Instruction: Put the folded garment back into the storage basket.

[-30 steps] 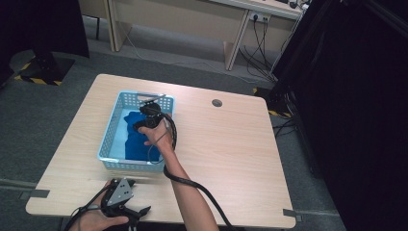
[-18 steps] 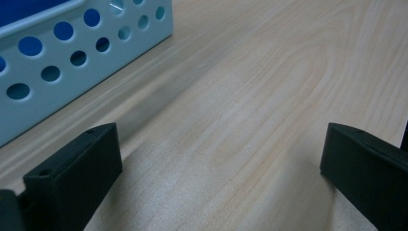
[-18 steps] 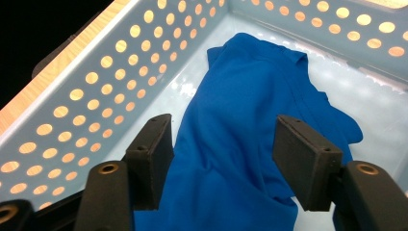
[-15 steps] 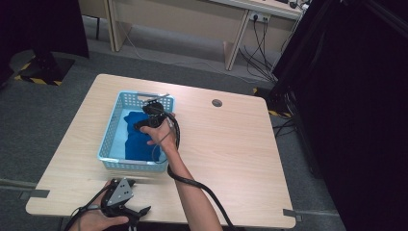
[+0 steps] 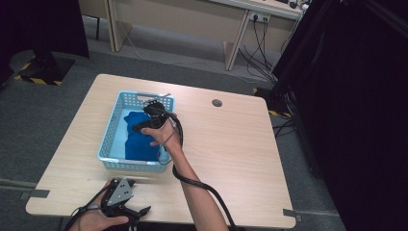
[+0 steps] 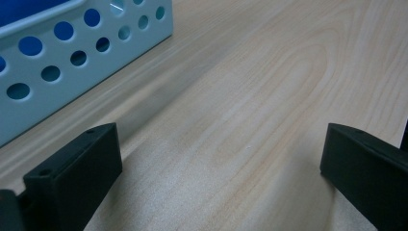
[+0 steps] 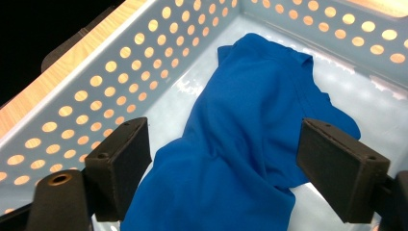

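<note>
The right gripper (image 5: 153, 115) is held over the basket (image 5: 109, 144), with the forearm stretched forward from the near edge of the table (image 5: 240, 144). Its jaws have just been opening and now stand wide above the blue cloth (image 7: 250, 125), which lies loose in the basket, not gripped. The left gripper (image 5: 126, 208) is rested at the near table edge, jaws wide open and empty.

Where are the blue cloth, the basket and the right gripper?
blue cloth (image 7: 240, 125), right gripper view, middle of the fabric.
basket (image 5: 108, 156), high view, near-left rim.
right gripper (image 7: 223, 168), right gripper view, midway between its fingers.
</note>
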`<act>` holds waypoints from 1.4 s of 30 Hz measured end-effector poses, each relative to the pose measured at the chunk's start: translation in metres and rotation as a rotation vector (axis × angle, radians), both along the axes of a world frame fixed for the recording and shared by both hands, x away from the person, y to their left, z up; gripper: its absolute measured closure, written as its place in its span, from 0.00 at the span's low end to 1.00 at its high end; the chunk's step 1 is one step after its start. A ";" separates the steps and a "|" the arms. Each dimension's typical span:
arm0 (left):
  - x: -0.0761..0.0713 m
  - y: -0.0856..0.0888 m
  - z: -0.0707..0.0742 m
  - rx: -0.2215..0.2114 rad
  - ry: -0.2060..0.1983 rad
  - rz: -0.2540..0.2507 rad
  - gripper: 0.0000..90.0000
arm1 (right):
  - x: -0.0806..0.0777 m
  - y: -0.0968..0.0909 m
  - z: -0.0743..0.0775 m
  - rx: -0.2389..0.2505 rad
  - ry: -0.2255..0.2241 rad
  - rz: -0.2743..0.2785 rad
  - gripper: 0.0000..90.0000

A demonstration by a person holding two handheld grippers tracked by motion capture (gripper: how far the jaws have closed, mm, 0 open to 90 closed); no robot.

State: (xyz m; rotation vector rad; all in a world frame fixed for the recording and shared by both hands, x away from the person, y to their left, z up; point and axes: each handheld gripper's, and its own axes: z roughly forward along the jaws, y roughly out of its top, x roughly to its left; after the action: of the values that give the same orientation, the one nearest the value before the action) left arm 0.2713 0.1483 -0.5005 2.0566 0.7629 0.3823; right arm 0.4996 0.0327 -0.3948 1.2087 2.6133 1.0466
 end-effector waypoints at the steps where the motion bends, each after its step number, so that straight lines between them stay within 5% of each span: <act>1: 0.000 0.000 0.000 0.000 0.000 0.000 0.00 | 0.000 -0.001 0.001 -0.001 -0.005 0.005 0.22; 23: 0.000 0.000 0.000 -0.001 0.000 0.001 0.00 | -0.014 -0.018 0.013 0.044 -0.036 0.046 0.13; 42: 0.000 0.000 0.000 0.000 0.001 0.002 0.00 | -0.021 -0.062 0.018 0.096 -0.057 0.033 0.13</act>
State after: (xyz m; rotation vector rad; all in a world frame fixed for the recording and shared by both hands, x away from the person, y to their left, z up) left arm 0.2713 0.1482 -0.5005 2.0566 0.7649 0.3826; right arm 0.4787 -0.0293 -0.3765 1.1398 2.5763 1.2073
